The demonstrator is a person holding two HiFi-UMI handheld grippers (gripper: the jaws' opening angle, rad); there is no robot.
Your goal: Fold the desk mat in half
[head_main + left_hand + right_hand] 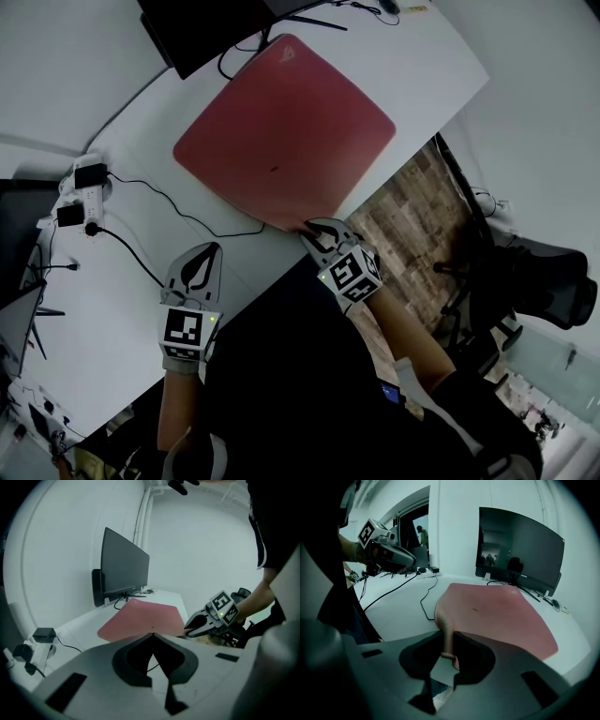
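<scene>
Right gripper point(315, 229) is pinching the mat's point(286, 131) corner farthest from the monitor point(202, 23), the rest lying flat on the desk point(112, 309), running from the jaws toward that monitor, left gripper point(202, 258) hovering closed, empty, off the mat.

The head view looks steeply down from above the person onto the white counter point(403, 56), far enough back to take in the whole flat red desk mat point(281, 131). The left gripper view rides low on the left hand-held gripper point(210, 251), near the counter's front edge, facing across it toward the black flat monitor point(124, 566). The right gripper view sits on the right hand-held gripper point(311, 230), close against the mat's near corner, facing the same monitor. All three views share mat and monitor. Each gripper view also catches the other hand-held gripper off to one side.
</scene>
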